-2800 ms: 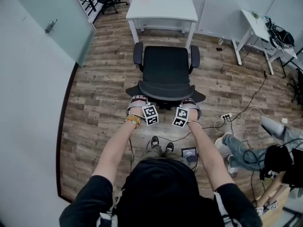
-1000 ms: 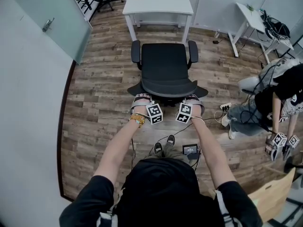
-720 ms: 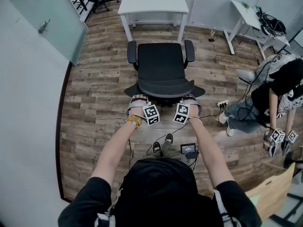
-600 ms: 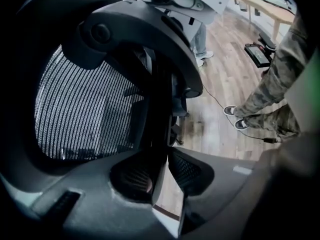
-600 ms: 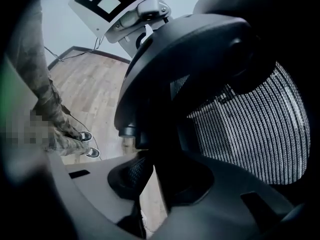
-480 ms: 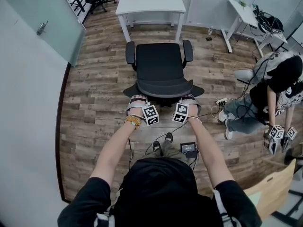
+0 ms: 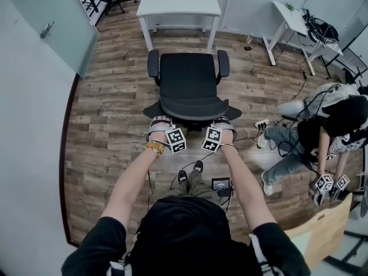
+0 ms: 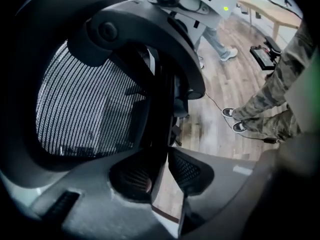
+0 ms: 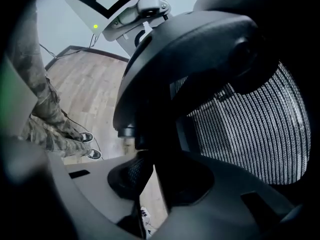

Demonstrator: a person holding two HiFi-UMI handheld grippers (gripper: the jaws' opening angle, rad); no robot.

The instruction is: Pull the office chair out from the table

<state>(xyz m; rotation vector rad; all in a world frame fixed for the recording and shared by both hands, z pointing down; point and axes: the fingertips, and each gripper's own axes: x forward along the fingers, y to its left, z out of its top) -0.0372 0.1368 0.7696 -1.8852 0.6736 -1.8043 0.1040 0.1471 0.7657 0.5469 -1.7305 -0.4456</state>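
Observation:
The black office chair (image 7: 187,85) stands on the wood floor in front of the white table (image 7: 178,2), a strip of floor between them, its backrest toward me. My left gripper (image 7: 161,124) is shut on the left end of the backrest's top rim, and my right gripper (image 7: 221,124) is shut on the right end. In the left gripper view the mesh back (image 8: 85,104) fills the left, and the dark frame edge runs down into the left gripper (image 8: 162,159). In the right gripper view the mesh (image 9: 250,124) fills the right, with the frame between the jaws of the right gripper (image 9: 150,169).
A person (image 7: 322,125) sits on the floor at the right with another pair of grippers (image 7: 325,186). Cables and a power strip (image 7: 259,124) lie beside the chair. A second white table (image 7: 290,19) stands at the back right, a glass door (image 7: 40,22) at the left.
The chair has rolled back from the table toward me, with both grippers still on its backrest. The person at the right has shifted lower in the view.

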